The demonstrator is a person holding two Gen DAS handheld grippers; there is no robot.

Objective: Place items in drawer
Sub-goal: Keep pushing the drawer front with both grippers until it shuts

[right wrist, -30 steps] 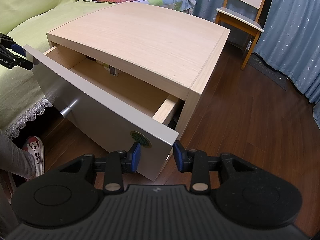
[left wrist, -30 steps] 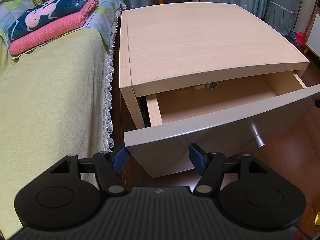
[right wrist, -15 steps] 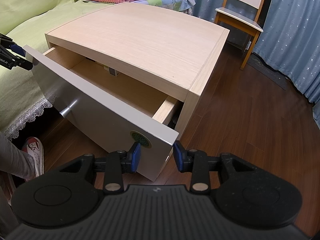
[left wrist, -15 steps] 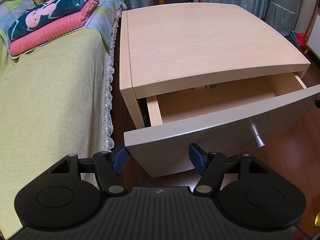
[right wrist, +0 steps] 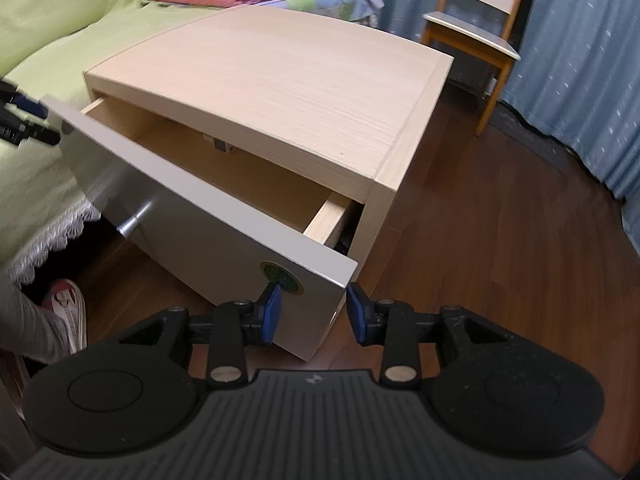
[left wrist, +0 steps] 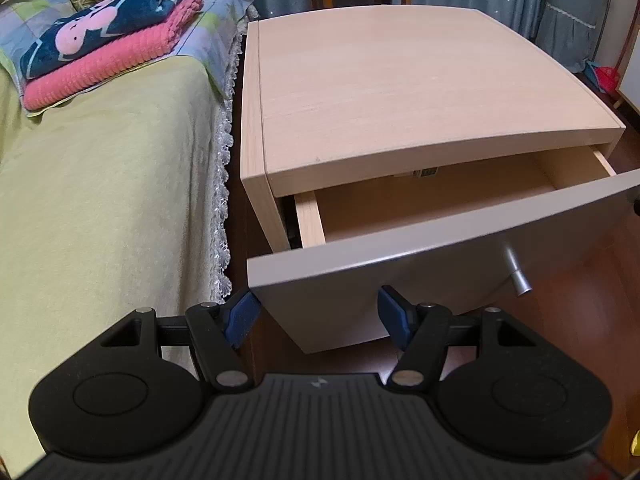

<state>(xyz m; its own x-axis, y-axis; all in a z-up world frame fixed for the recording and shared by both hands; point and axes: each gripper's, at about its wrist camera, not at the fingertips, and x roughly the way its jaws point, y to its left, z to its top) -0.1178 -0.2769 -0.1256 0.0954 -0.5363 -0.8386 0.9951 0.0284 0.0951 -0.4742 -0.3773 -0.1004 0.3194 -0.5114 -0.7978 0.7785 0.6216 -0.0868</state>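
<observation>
Drawer (left wrist: 440, 204) is pulled out of the nightstand (left wrist: 400, 80). One small box-like item (right wrist: 219, 145) is at its back, identity unclear. Left gripper (left wrist: 320, 314) and right gripper (right wrist: 313, 312): both spread wide, empty, flanking the front panel's corners. Risk: fingers knock the panel. Count: one drawer, one knob (left wrist: 516, 276), two grippers.

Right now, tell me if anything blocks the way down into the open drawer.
Nothing visible does. The drawer is pulled out, its floor bare apart from a small item at the back under the nightstand top. Both tongs, left and right, are open and empty.
</observation>
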